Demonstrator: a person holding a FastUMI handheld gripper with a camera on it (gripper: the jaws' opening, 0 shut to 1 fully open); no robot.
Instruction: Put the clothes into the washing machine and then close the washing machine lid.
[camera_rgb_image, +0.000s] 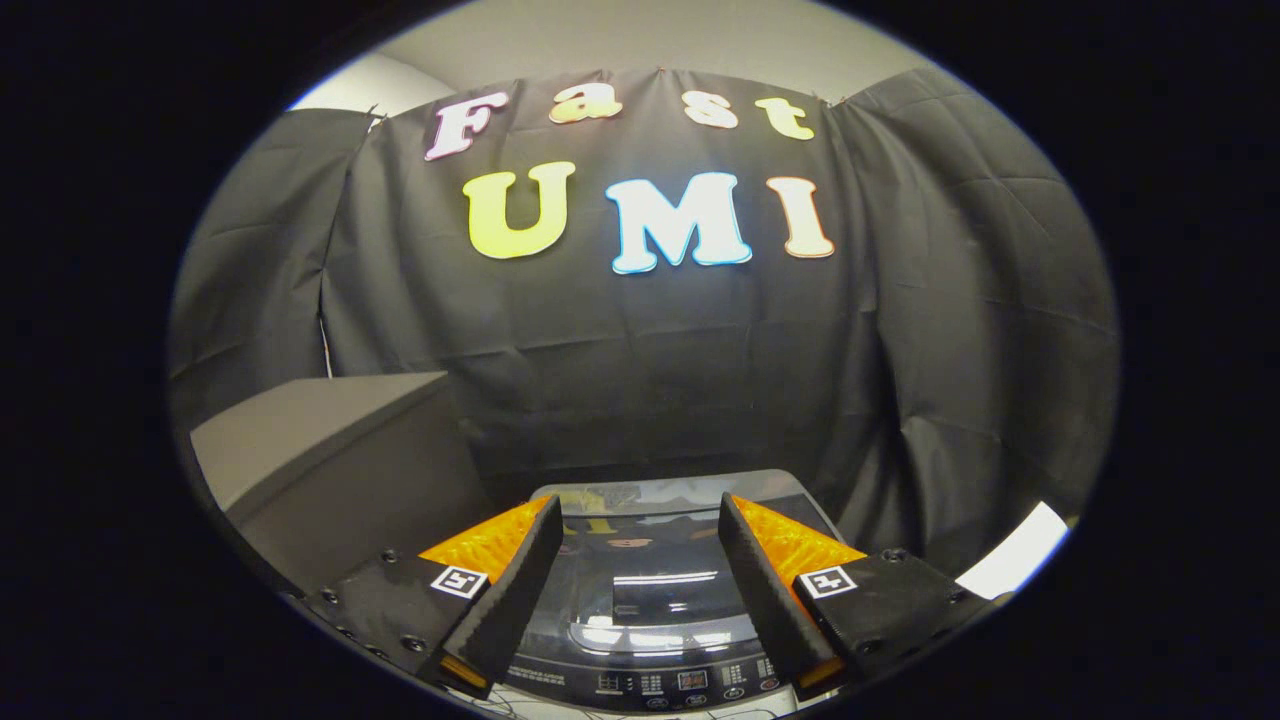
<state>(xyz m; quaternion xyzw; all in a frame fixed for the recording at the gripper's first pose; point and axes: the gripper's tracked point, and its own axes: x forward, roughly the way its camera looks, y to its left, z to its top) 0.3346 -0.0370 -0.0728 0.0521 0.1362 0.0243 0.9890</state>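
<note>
The washing machine (640, 600) stands below and just ahead of my gripper (640, 515). Its glossy dark lid (650, 580) lies flat and shut, reflecting the lights and the wall. A control panel (650, 685) runs along its near edge. My fingers are spread wide apart above the lid, with nothing between them. No clothes can be seen from here.
A grey box-like cabinet (330, 450) stands to the left of the machine, higher than its top. The black cloth wall (650, 350) hangs close behind. A white surface (1015, 550) lies to the right, beyond the right finger.
</note>
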